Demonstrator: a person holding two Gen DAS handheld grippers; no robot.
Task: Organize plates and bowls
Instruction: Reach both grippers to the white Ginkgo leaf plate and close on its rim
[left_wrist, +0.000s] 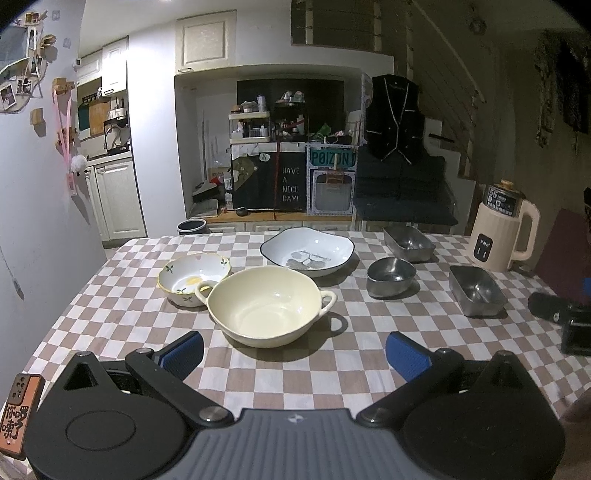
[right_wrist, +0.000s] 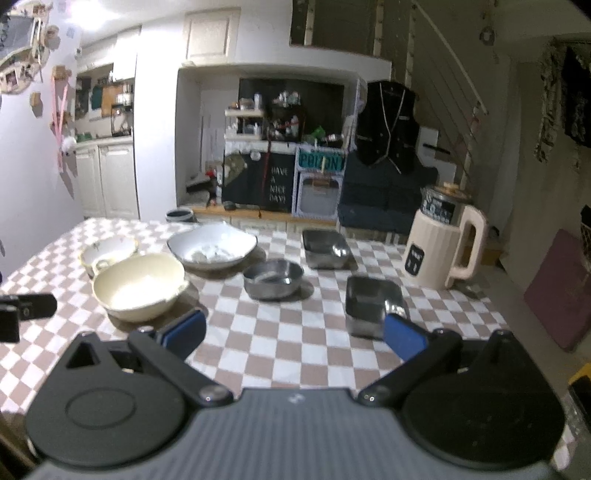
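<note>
both tongs are hanging released with nothing between their blue pads: the left gripper (left_wrist: 294, 352) is hovering just short of the cream two-handled bowl (left_wrist: 264, 306), and the right gripper (right_wrist: 294, 332) is sitting near the closer steel rectangular tin (right_wrist: 373, 304), not touching it. judging by the layout, the organizing is not yet begun, since all 6 vessels are lying singly on the checked tablecloth (left_wrist: 122, 310), none nested. the small floral bowl (left_wrist: 192, 275) is touching the cream bowl's handle; the blue-rimmed white dish (left_wrist: 307, 251) is sitting behind them, apart. the round steel bowl (left_wrist: 390, 277) and the farther steel tin (left_wrist: 408, 242) are standing toward the kettle (left_wrist: 502, 236). ceramic pieces are looking glossy and empty; the steel ones are looking dull and reflective.
</note>
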